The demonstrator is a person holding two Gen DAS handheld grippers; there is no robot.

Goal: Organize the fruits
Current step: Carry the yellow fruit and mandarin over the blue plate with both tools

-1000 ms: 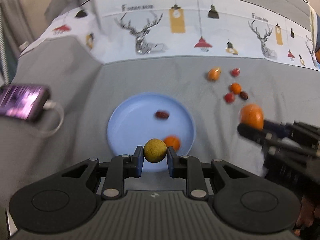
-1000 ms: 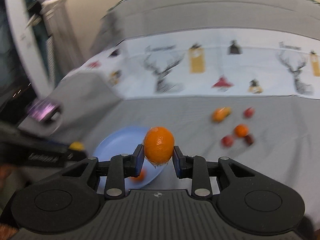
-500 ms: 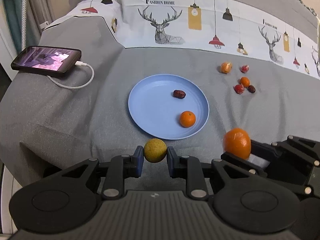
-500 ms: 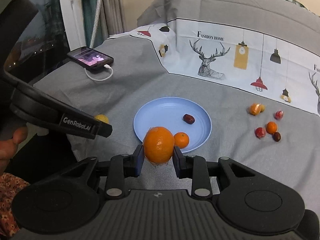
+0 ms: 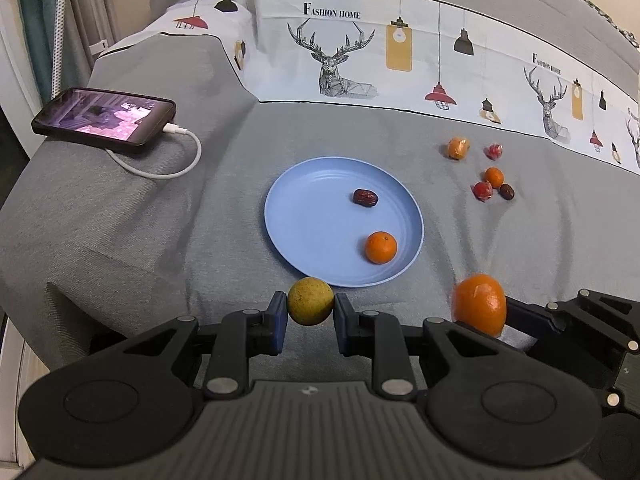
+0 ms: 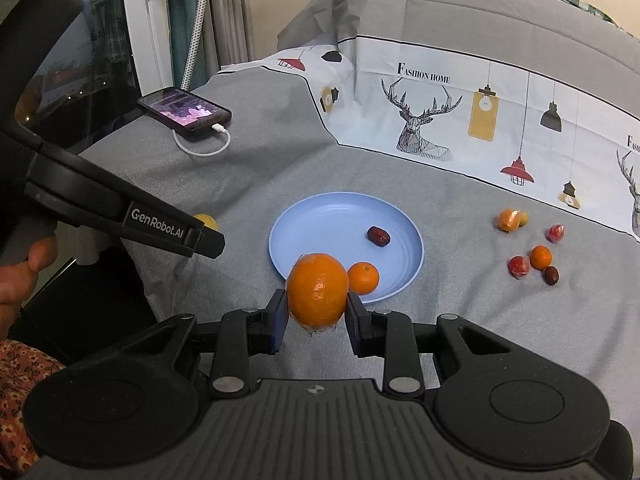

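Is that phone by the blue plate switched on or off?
On: the phone shows a lit purple picture on its screen, with a white cable plugged in.

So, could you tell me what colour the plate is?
Light blue plate, clearest in the left wrist view.
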